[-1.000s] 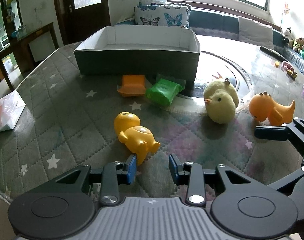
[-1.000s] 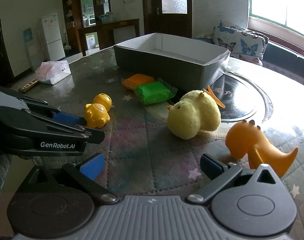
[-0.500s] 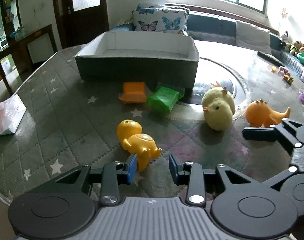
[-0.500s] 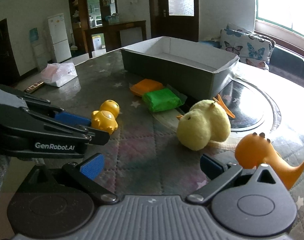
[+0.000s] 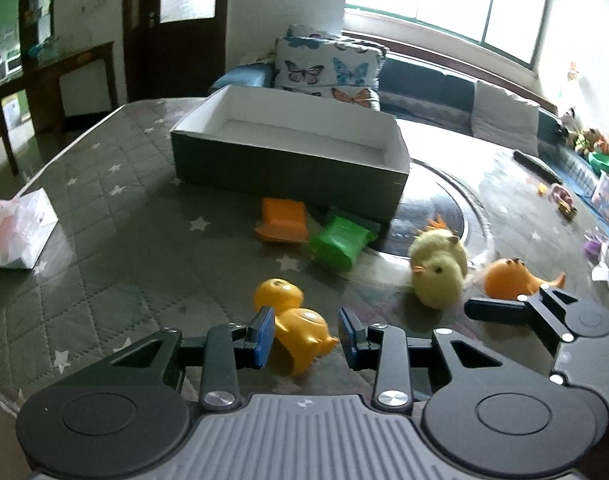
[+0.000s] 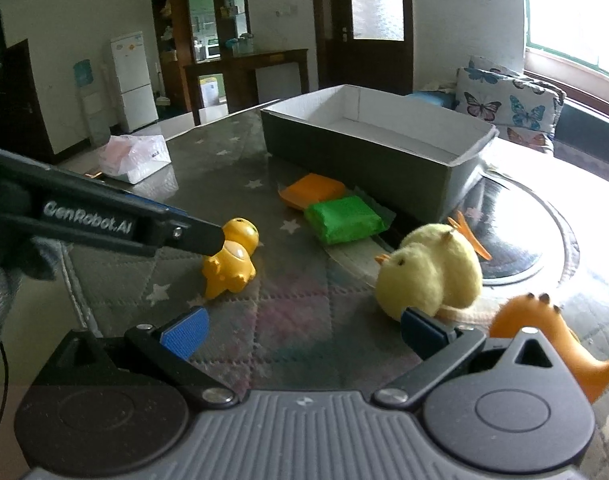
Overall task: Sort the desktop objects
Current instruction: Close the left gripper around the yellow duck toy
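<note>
A yellow toy figure (image 5: 300, 330) lies on the quilted table; its body sits between the open fingers of my left gripper (image 5: 306, 336), pads not visibly touching it. It also shows in the right wrist view (image 6: 232, 260). My right gripper (image 6: 302, 330) is open wide and empty, just in front of a yellow plush chick (image 6: 428, 272) and beside an orange dinosaur toy (image 6: 544, 344). An orange packet (image 5: 282, 220) and a green packet (image 5: 338, 242) lie against a dark open box (image 5: 292, 160) with a white inside.
A pink-and-white plastic bag (image 5: 12, 232) lies at the table's left edge. A round glass turntable (image 5: 436, 216) sits right of the box. Small toys and clutter (image 5: 564, 204) lie at the far right. A sofa with butterfly cushions (image 5: 328, 68) stands behind.
My left gripper has moved forward so the yellow figure now sits between its fingers. Both views have risen and tilted up. The right gripper has edged toward the chick.
</note>
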